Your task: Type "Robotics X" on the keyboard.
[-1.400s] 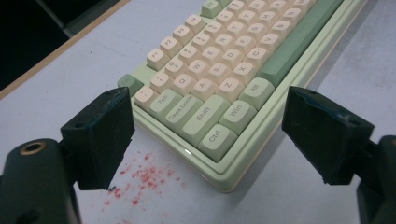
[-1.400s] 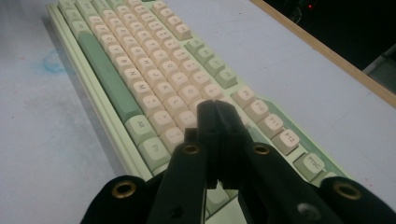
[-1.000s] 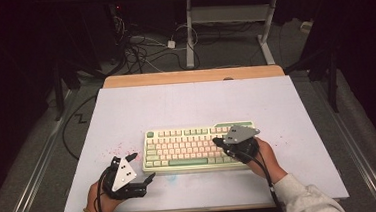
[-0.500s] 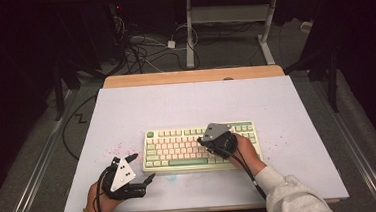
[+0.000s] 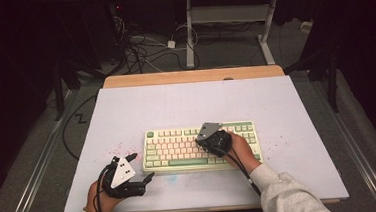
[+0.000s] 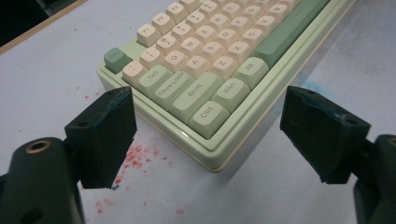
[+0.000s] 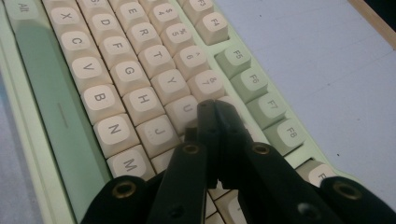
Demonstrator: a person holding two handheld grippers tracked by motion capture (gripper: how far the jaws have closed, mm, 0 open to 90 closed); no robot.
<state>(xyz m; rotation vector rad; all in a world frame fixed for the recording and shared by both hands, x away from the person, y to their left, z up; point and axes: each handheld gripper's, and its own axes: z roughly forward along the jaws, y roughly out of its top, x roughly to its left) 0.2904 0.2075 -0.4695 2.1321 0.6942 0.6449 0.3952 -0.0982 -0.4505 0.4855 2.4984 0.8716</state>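
A pale green keyboard [image 5: 179, 149] with cream keys lies on the white table top [image 5: 191, 103], near its front edge. My right gripper [image 5: 204, 144] hovers over the middle of the keys. In the right gripper view its jaws are shut [image 7: 212, 109], with nothing between them, and the tips sit at the U key of the keyboard [image 7: 107, 70]; whether they touch it I cannot tell. My left gripper [image 5: 142, 165] rests on the table by the keyboard's front left corner. In the left gripper view it stands open [image 6: 208, 100], empty, facing the Ctrl corner of the keyboard [image 6: 205, 51].
Red specks [image 6: 135, 158] stain the table next to the keyboard's left corner. The table has a wooden far edge [image 5: 194, 76]. Beyond it, cables [image 5: 142, 49] lie on the floor by a white desk frame [image 5: 229, 13].
My right gripper has moved left from the keyboard's right end to its middle and dropped slightly. The left gripper has stayed put.
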